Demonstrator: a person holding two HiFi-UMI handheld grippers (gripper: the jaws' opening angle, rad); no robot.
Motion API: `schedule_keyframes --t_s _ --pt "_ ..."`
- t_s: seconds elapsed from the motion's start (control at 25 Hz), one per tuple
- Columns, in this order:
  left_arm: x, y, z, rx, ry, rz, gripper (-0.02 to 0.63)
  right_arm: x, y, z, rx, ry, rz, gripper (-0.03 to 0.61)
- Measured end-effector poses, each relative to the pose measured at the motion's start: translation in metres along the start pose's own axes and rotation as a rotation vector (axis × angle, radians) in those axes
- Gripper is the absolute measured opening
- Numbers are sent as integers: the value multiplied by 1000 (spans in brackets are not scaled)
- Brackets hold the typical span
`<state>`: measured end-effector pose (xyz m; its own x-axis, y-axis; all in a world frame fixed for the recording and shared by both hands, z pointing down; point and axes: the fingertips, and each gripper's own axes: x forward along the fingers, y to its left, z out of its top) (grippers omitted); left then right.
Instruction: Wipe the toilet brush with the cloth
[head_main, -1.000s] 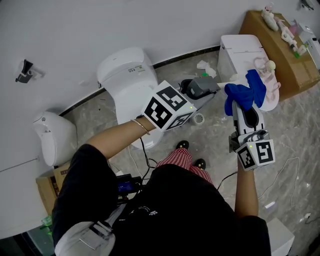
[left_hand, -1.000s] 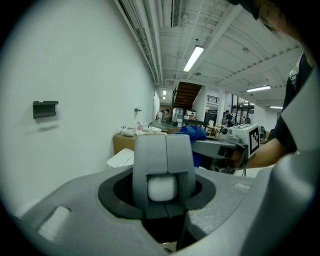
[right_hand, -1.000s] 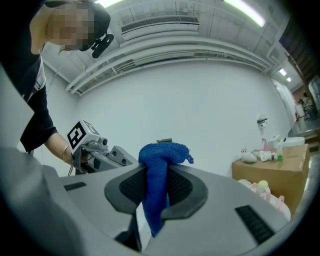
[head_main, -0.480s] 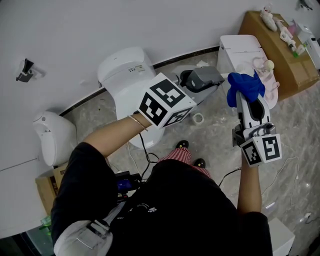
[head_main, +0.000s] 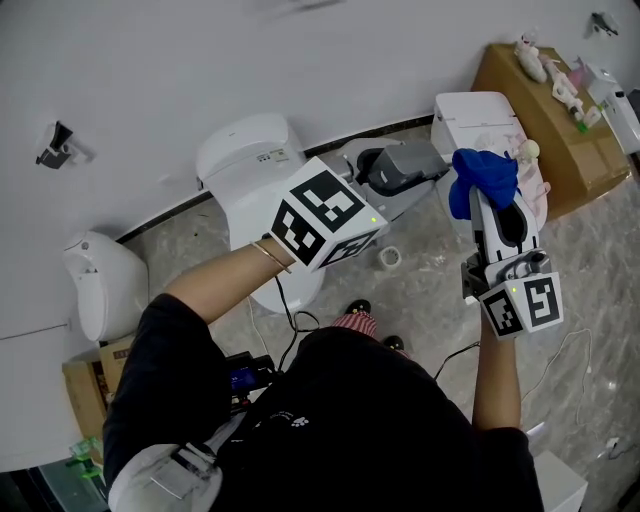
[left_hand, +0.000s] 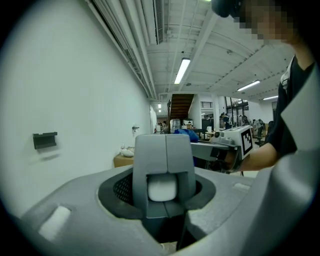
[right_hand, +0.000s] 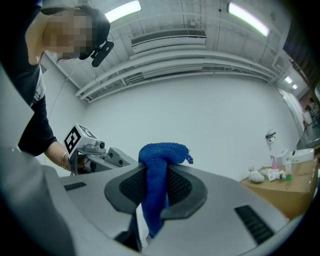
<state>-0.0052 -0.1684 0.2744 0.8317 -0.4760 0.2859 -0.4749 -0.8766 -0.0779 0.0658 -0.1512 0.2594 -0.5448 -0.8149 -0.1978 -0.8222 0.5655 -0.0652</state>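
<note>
White wall beyond; blue cloth between right gripper's jaws

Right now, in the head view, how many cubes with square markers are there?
2. The left cube sits on the left gripper, near the frame's middle; the right cube sits on the right gripper, far right. None seems hidden.
</note>
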Motion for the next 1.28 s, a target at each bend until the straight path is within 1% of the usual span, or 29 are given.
schedule_keyframes --t_s 0.24,0.4,0.64,1.0,1.28 --pt "-2 -1 19 1 -50 4 178 1 -1 18 -25 -14 2 78" --pt "-6 -4 38 -4 -110 2 178 -1 0 40 -43 -50 8 78" --pt "-18 -11 52 4 -181 -7 178 -4 13 66 -62 -103 26 78" --pt "-23 -20 70 17 -231 -26 178 -4 22 83 -87 -121 57 78" --pt "-33 -32 81 31 -293 -33 178 -5 31 86 -93 -128 81 77"
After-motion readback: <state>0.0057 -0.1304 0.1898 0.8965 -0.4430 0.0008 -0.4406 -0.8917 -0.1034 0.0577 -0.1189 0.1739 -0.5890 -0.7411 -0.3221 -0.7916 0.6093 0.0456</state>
